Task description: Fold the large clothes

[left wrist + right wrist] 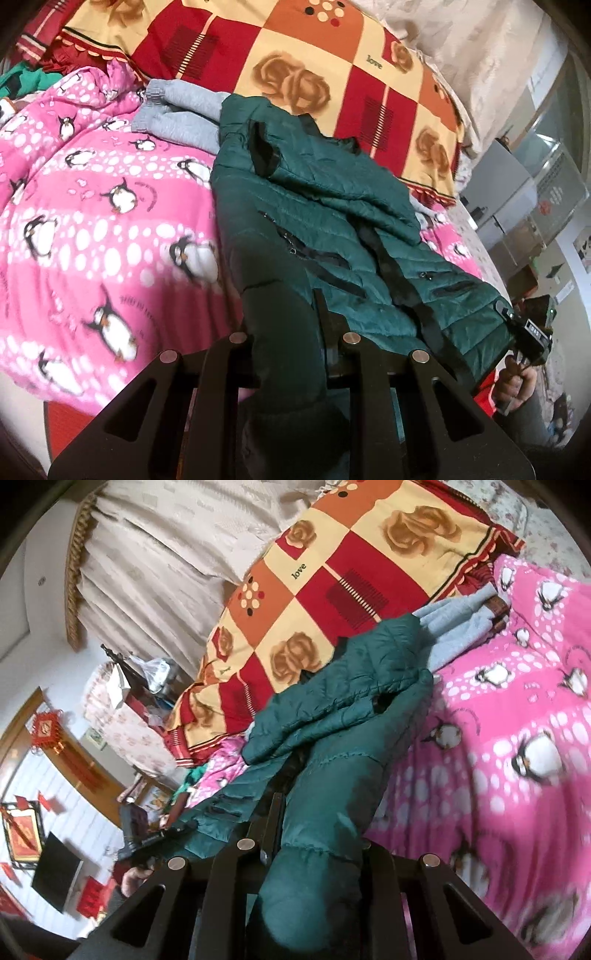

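Left wrist view: my left claw [284, 314] is clamped on a sleeve of the green jacket [332, 206], which lies across the pink penguin blanket [92, 221] on the bed. Right wrist view: my right claw [314, 819] is clamped on the jacket's other sleeve [325, 794]. A grey garment [177, 114] lies beyond.
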Demonstrator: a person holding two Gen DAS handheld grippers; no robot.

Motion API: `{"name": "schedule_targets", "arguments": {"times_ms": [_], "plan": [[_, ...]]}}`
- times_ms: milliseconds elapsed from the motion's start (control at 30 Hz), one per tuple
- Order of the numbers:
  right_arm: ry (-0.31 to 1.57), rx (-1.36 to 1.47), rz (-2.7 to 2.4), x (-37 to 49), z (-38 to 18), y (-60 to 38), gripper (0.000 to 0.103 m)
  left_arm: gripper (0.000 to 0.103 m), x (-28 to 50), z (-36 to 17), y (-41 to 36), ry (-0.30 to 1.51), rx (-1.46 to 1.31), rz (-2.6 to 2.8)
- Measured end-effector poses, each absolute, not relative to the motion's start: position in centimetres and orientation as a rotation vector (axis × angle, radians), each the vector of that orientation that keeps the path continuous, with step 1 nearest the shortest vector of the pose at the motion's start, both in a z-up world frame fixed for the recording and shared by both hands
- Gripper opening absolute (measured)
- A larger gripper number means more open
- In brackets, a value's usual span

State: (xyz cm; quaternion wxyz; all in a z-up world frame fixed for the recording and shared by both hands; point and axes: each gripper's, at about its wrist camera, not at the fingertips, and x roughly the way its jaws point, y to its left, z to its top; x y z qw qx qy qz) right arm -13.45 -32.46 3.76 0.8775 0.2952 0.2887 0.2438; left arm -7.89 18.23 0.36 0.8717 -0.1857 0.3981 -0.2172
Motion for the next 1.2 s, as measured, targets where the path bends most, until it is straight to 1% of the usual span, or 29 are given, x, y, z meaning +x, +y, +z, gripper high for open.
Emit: {"name": "schedule_targets", "arguments": {"times_ms": [133, 167, 200, 233, 333, 367, 400, 433, 467, 600, 633, 667, 733, 767, 800, 833, 967, 1033, 1100, 1200], "plan": [[0.618, 0.618, 0.525, -16.2, 3.9, -32.5, 0.017, 0.017, -9.9, -0.6, 18.3, 0.840, -0.361, -0.468], [0.639, 0.599, 0.515, -16.6, 3.3, -32.5, 0.017, 0.018, -10.1, -1.2, 18.3, 0.848, -0.361, -0.464], [0.662, 0.592, 0.501, -16.7, 2.6, -32.6, 0.017, 0.022, -10.1, -2.0, 18.4, 0.857, -0.377, -0.459], [0.702, 0.605, 0.476, -16.6, 1.5, -32.7, 0.020, 0.024, -10.2, -2.9, 18.7, 0.868, -0.413, -0.445], [0.748, 0.718, 0.442, -16.7, -0.9, -33.6, 0.026, 0.039, -10.7, -3.9, 19.4, 0.873, -0.481, -0.454], [0.741, 0.737, 0.432, -16.9, -1.4, -33.7, 0.031, 0.050, -10.8, -4.1, 19.5, 0.873, -0.490, -0.464], [0.733, 0.735, 0.427, -17.0, -1.5, -33.7, 0.037, 0.059, -11.0, -4.2, 19.5, 0.868, -0.499, -0.481], [0.729, 0.731, 0.425, -17.1, -1.5, -33.6, 0.053, 0.062, -11.3, -4.3, 19.2, 0.865, -0.497, -0.505], [0.727, 0.725, 0.423, -17.1, -1.5, -33.5, 0.062, 0.064, -11.5, -4.5, 19.0, 0.867, -0.487, -0.519], [0.747, 0.707, 0.470, -16.7, -1.9, -32.6, 0.062, 0.064, -11.6, -5.2, 18.6, 0.885, -0.482, -0.523], [0.750, 0.703, 0.477, -16.6, -2.0, -32.5, 0.057, 0.064, -11.6, -5.2, 18.9, 0.875, -0.503, -0.520], [0.738, 0.693, 0.478, -16.7, -2.0, -32.3, 0.049, 0.063, -11.7, -5.1, 19.1, 0.864, -0.515, -0.510], [0.706, 0.662, 0.473, -17.0, -1.6, -32.2, 0.045, 0.049, -11.8, -5.0, 19.8, 0.841, -0.550, -0.479], [0.685, 0.643, 0.471, -17.2, -1.3, -32.1, 0.040, 0.035, -11.7, -5.0, 19.9, 0.842, -0.562, -0.471], [0.679, 0.625, 0.468, -17.3, -1.2, -32.0, 0.038, 0.028, -11.6, -5.0, 20.1, 0.848, -0.570, -0.471], [0.675, 0.608, 0.463, -17.4, -1.1, -31.9, 0.035, 0.028, -11.5, -5.0, 20.1, 0.853, -0.569, -0.475], [0.674, 0.563, 0.456, -17.4, -0.9, -31.5, 0.035, 0.029, -11.0, -4.8, 20.1, 0.858, -0.554, -0.471], [0.688, 0.559, 0.443, -17.3, -1.1, -31.4, 0.035, 0.035, -10.4, -5.0, 20.4, 0.879, -0.569, -0.461], [0.708, 0.579, 0.433, -17.1, -1.3, -31.5, 0.035, 0.050, -9.6, -5.2, 20.5, 0.913, -0.565, -0.442], [0.725, 0.585, 0.425, -17.3, -1.4, -31.7, 0.037, 0.051, -8.8, -5.3, 20.3, 0.957, -0.555, -0.452]]}}
